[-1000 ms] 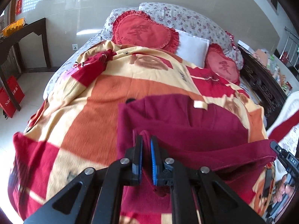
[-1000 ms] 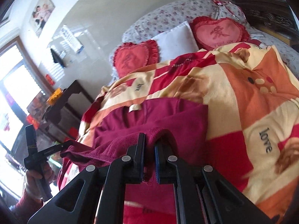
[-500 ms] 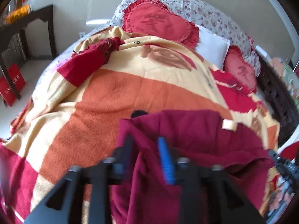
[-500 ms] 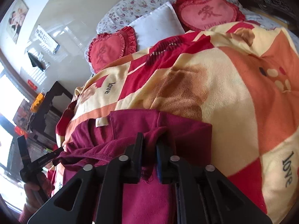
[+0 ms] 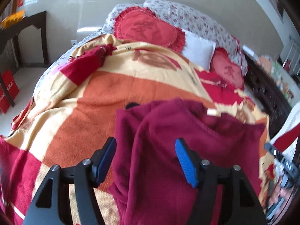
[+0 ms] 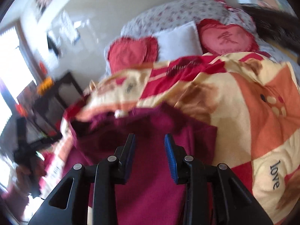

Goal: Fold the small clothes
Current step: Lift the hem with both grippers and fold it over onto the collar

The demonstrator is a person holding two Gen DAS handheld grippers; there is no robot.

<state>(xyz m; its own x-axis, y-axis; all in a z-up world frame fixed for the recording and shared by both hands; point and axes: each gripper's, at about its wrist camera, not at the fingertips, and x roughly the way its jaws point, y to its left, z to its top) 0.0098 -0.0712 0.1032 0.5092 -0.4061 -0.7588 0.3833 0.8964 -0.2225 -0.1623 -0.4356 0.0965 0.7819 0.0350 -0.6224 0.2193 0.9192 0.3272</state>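
Count taken from both wrist views.

Garments: one, a maroon fleece garment (image 5: pixel 187 150) bearing one pale label (image 5: pixel 211 112).

Blankets: one, the checked orange, cream and red blanket (image 5: pixel 105 101) on the one bed.

Heart-shaped red cushions: two, a larger cushion (image 5: pixel 148 29) and a smaller cushion (image 5: pixel 227 71).

White pillows: one, the white pillow (image 5: pixel 198 51) between them.

Floral pillows: at least one, the floral pillow (image 5: pixel 187 16); the exact number cannot be told.

Dark wooden side tables: one, the side table (image 5: pixel 24 22).

Grippers: two, the left gripper (image 5: pixel 146 159) and the right gripper (image 6: pixel 150 153).

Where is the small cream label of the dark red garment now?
In the left wrist view the cream label sits at the far edge of the dark red garment, right of centre, where the garment meets the orange and yellow blanket.
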